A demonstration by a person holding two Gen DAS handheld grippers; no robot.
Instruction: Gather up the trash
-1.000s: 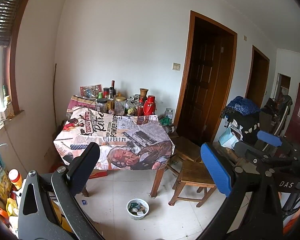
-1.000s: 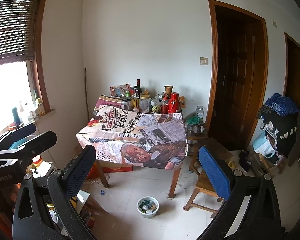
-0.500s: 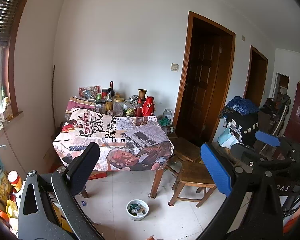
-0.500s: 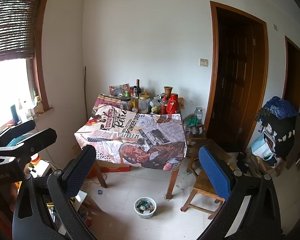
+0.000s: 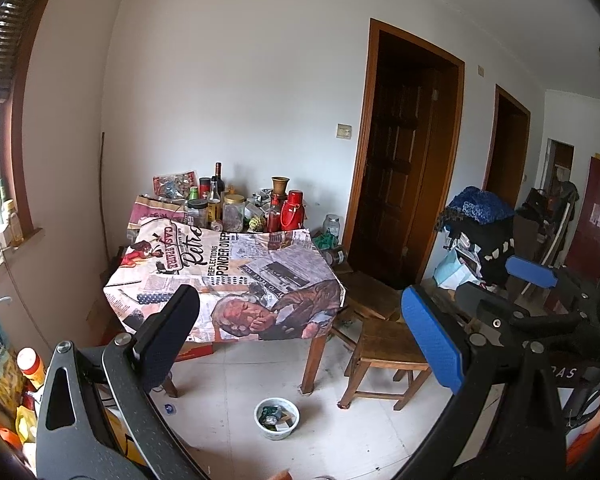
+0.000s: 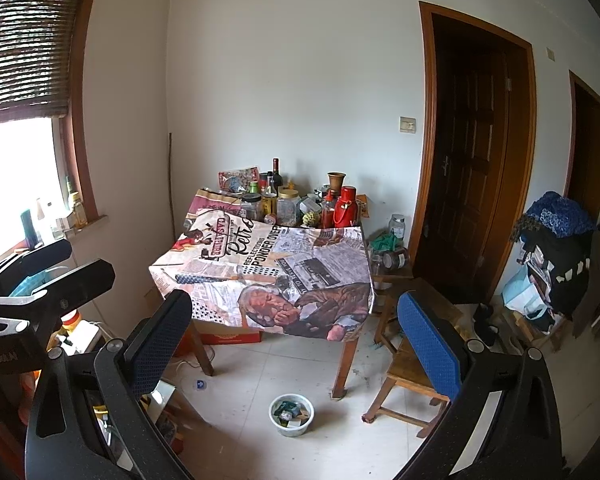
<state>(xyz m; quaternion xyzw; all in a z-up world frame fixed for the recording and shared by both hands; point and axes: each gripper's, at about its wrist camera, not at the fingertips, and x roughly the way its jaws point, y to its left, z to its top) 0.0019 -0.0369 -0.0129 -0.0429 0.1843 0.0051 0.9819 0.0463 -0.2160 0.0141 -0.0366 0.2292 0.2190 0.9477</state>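
Standing wide apart and holding nothing, the left gripper point(image 5: 296, 332) and right gripper point(image 6: 296, 332) are facing open tiled floor point(image 6: 260, 376) between them and the table point(image 6: 268, 280). One small bowl of trash point(image 6: 291, 414) is sitting on the tiles just beside the table's front right leg, near one wooden stool point(image 5: 384, 348). Compared with a second ago, both views are sitting slightly farther back, the bowl looking smaller.

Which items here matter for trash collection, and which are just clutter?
Job:
- small white bowl on the floor, holding scraps
- small blue scrap on the tiles
- left gripper, open, empty
- right gripper, open, empty

Lying about:
- red thermos flask
- wooden stool
- newspaper-print tablecloth
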